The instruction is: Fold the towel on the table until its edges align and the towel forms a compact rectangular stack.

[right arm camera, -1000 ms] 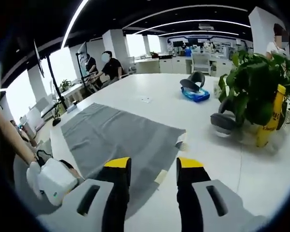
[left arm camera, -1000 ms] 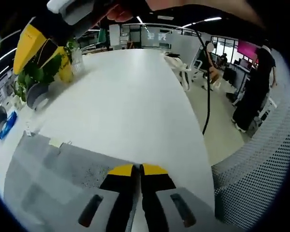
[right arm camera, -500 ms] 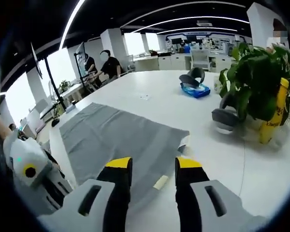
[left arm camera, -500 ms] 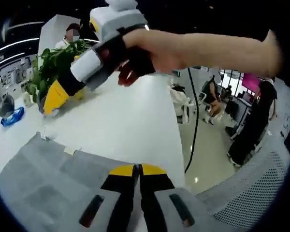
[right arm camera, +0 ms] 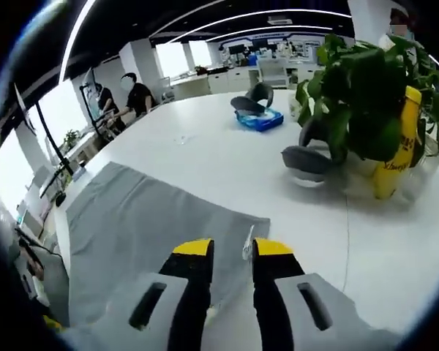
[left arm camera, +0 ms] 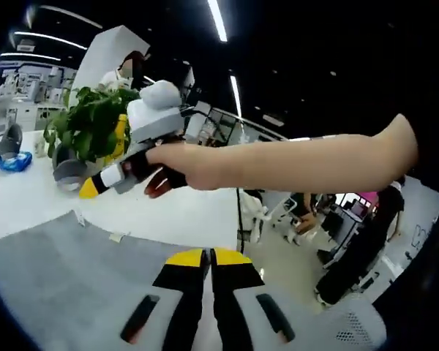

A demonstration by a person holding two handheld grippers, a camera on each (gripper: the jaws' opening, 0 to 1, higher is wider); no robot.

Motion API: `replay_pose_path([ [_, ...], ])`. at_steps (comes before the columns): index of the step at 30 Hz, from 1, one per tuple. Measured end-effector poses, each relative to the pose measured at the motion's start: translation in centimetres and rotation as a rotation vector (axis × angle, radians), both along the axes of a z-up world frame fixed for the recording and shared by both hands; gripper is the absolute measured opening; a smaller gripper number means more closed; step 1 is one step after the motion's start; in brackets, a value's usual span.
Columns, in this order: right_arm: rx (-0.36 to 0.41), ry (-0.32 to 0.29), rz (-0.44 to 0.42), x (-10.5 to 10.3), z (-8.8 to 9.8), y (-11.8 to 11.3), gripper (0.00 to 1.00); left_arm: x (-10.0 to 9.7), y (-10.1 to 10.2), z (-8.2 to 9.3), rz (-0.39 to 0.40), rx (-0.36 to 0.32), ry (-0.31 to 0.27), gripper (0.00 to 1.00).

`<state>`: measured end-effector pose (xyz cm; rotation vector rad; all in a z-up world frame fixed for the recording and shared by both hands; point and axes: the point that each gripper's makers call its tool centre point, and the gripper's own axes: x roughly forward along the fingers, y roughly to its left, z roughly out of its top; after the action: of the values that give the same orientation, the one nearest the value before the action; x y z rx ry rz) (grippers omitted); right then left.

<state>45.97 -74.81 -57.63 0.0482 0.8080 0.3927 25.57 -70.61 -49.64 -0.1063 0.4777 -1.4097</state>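
You had the grey towel (right arm camera: 154, 227) spread flat on the white table (right arm camera: 227, 157). Your left gripper (left arm camera: 208, 257) was low over the towel's near edge with its jaws pressed together; I could not tell if any cloth was between them. Your right gripper (right arm camera: 230, 248) was at the towel's corner, its jaws a little apart, with the small white tag (right arm camera: 246, 245) standing in the gap. In the left gripper view your hand (left arm camera: 183, 164) held that right gripper above the table. A potted plant (right arm camera: 366, 88) stood well apart from the towel.
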Motion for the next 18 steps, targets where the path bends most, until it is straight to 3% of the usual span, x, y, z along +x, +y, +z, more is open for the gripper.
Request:
replay_pose_path([
  [2,-0.044,0.024,-0.015,0.6,-1.1,-1.1,0.11,-0.1,-0.1,0.4,0.002,-0.013,0.001,0.03],
  [5,-0.11,0.053,-0.043,1.0,-2.4,-2.4,0.14,-0.1,-0.2,0.5,0.006,-0.021,0.01,0.03],
  [11,-0.109,0.11,-0.039,1.7,-5.7,-1.8,0.09,-0.2,0.1,0.3,0.0,-0.006,-0.01,0.03],
  [18,-0.131,0.126,-0.047,3.5,-7.0,-1.3,0.1,-0.1,0.8,0.7,0.004,0.01,-0.064,0.03],
])
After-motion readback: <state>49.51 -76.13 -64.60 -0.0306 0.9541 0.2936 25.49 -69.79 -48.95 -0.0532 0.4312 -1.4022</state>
